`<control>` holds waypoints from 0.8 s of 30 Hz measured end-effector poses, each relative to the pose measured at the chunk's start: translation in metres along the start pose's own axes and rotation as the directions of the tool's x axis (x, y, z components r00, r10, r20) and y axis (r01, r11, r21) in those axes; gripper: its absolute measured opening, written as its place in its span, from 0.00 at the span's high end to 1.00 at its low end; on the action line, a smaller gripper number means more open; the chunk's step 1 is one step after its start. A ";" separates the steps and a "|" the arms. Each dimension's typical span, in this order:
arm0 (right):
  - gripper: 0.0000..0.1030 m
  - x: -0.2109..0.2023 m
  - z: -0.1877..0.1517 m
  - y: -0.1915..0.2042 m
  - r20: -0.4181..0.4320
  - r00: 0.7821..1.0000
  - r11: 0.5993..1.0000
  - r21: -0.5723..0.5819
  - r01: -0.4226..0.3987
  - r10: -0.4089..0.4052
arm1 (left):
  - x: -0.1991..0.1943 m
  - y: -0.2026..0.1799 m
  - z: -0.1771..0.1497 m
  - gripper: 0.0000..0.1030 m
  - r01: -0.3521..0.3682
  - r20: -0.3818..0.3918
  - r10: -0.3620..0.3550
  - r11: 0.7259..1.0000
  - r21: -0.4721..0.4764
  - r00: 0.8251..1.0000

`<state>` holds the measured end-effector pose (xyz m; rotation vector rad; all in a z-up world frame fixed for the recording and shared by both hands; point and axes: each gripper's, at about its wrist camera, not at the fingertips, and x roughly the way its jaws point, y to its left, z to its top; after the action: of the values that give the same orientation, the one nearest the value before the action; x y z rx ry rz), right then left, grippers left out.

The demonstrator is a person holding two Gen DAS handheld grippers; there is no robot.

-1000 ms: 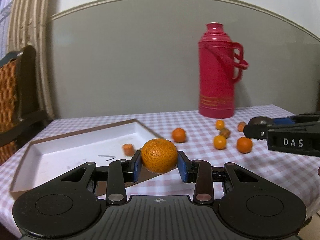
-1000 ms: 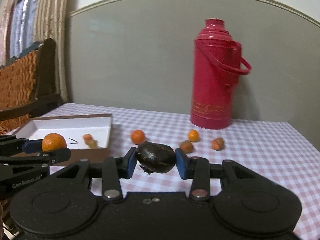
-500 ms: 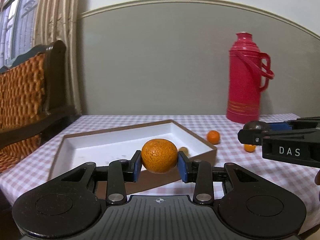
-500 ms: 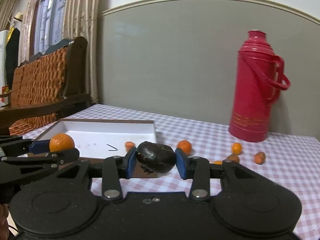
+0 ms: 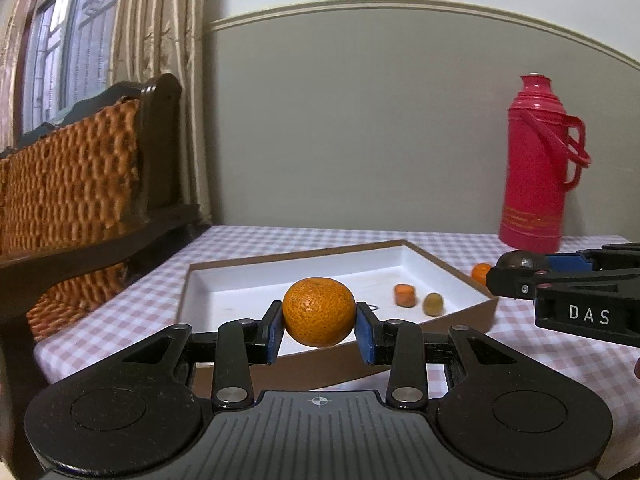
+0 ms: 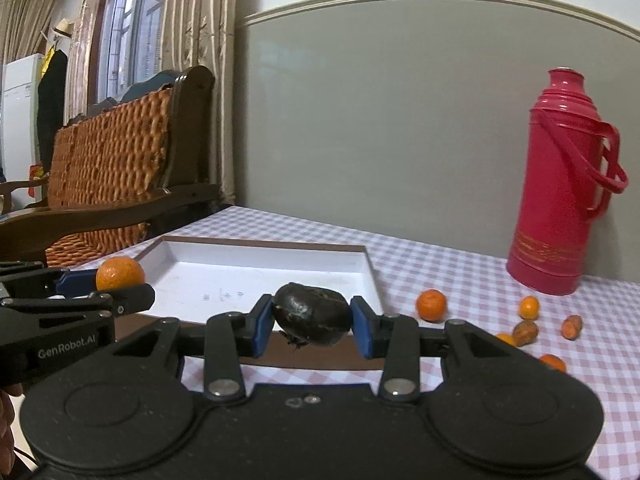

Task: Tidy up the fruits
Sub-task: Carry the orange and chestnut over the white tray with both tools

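Observation:
My left gripper [image 5: 319, 329] is shut on an orange mandarin [image 5: 319, 311], held just above the near rim of the white tray [image 5: 224, 284]. My right gripper [image 6: 312, 326] is shut on a dark brown fruit [image 6: 312, 313], held in front of the tray's near rim [image 6: 320, 360]. The tray holds a small orange fruit [image 5: 405, 294] and an olive-coloured fruit [image 5: 433, 304]. The right gripper with the dark fruit [image 5: 520, 260] shows at the right of the left wrist view. The left gripper with the mandarin [image 6: 119, 273] shows at the left of the right wrist view.
A red thermos [image 6: 564, 216] stands at the back right of the checked tablecloth [image 6: 460, 272]. Several small orange and brown fruits [image 6: 431, 305] lie loose right of the tray. A wicker-backed wooden bench [image 5: 72, 192] stands left of the table.
Both grippers have swung left with their fruits, toward the tray. The tray now sits straight ahead of both, and the thermos and loose fruits have shifted to the right.

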<state>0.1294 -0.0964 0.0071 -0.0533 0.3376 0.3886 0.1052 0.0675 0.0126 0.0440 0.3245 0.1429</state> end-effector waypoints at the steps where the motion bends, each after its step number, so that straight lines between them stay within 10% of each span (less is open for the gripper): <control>1: 0.68 0.001 0.000 0.003 0.001 1.000 1.000 0.000 -0.006 0.006 | 0.000 0.003 0.000 0.63 -0.005 0.000 0.005 1.000 -0.003 1.000; 24: 0.68 0.061 0.023 0.026 -0.003 0.999 0.997 -0.074 -0.039 0.039 | 0.054 0.043 0.018 0.63 -0.096 -0.011 0.095 0.993 -0.064 0.995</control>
<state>0.1801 -0.0471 0.0090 -0.1196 0.3257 0.4396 0.1555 0.1179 0.0155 -0.0045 0.3257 0.2483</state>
